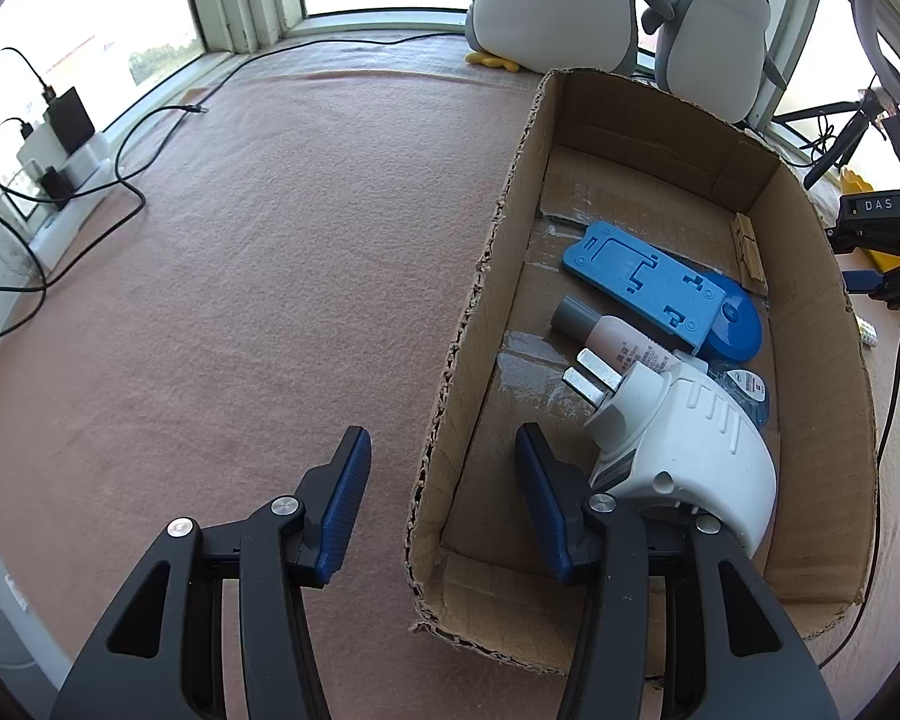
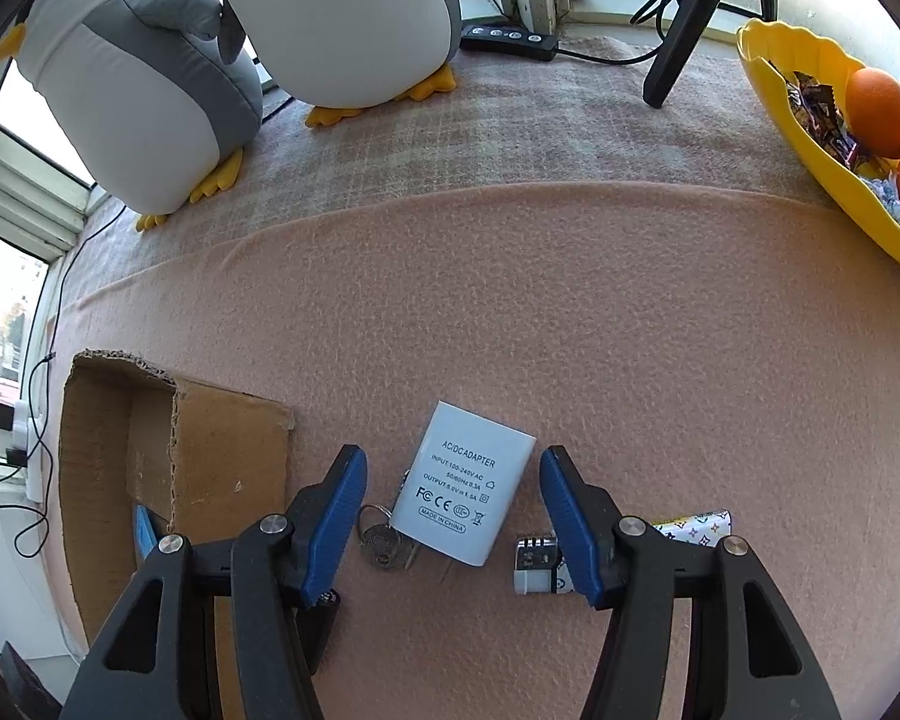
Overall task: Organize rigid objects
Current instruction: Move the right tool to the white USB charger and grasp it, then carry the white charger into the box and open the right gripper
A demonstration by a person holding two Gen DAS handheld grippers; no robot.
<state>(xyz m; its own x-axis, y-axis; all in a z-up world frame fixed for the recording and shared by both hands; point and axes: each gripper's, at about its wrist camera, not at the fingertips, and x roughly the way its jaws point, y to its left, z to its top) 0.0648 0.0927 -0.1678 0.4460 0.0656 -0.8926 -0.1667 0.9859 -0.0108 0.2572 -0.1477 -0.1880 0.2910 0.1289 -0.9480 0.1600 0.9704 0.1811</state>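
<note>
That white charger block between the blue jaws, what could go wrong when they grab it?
1. The AC/DC adapter lies slanted between the right gripper, whose jaws are open, so it might twist or slip when squeezed.
2. The keys touch the adapter's edge and could get dragged or pinched along.
3. The cardboard box wall stands close; a carried adapter could bump its torn rim.

Beside the white adapter, we see a patterned thing, perhaps a tube, half hidden behind the right gripper's finger.
</note>
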